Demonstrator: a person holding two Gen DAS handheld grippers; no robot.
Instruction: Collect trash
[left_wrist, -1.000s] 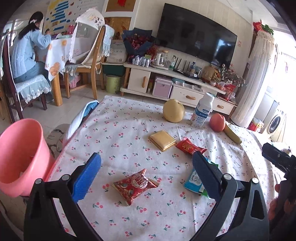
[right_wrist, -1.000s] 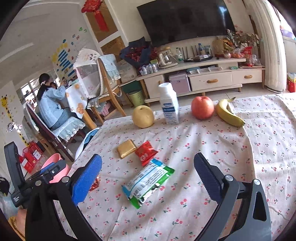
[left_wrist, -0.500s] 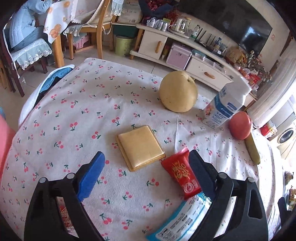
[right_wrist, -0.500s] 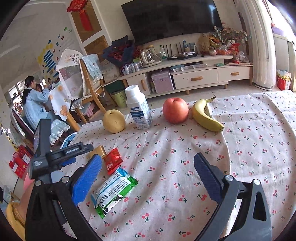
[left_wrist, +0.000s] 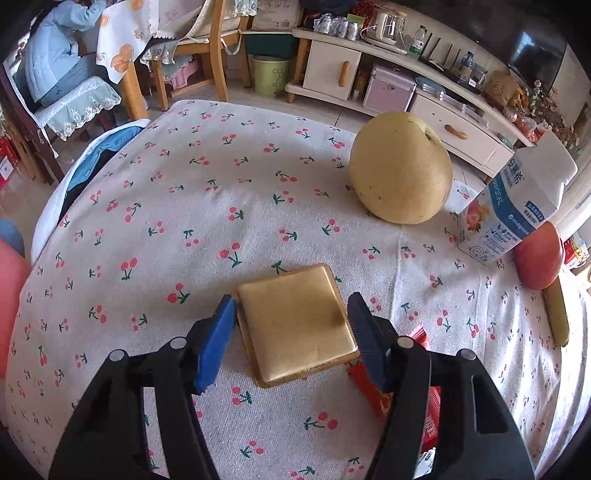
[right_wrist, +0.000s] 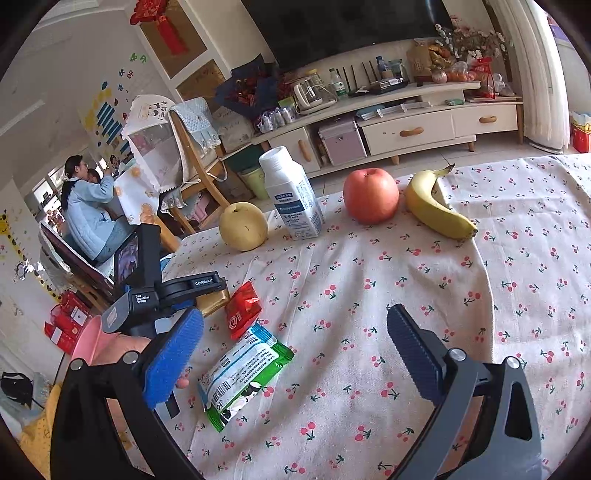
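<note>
A flat gold square wrapper (left_wrist: 297, 321) lies on the cherry-print tablecloth (left_wrist: 184, 221). My left gripper (left_wrist: 291, 325) is low over it, its blue pads on either side of the wrapper with small gaps; it is open. A small red packet (left_wrist: 373, 384) lies just right of it, partly hidden by the right finger. In the right wrist view the red packet (right_wrist: 242, 308) and a green-and-white wrapper (right_wrist: 243, 373) lie left of my right gripper (right_wrist: 295, 339), which is open, empty and above the cloth. The gold wrapper (right_wrist: 214, 301) shows under the left gripper's body.
A yellow pear (left_wrist: 400, 177), a milk carton (left_wrist: 513, 206), a red apple (left_wrist: 537, 254) and a banana (right_wrist: 436, 206) stand along the far side. A pink bucket (left_wrist: 9, 295) sits off the table's left edge. A chair and a seated person (right_wrist: 88, 210) are beyond.
My left gripper has moved forward and down, past the red patterned packet, and has narrowed around the gold wrapper. My right gripper has drifted slightly and stays open.
</note>
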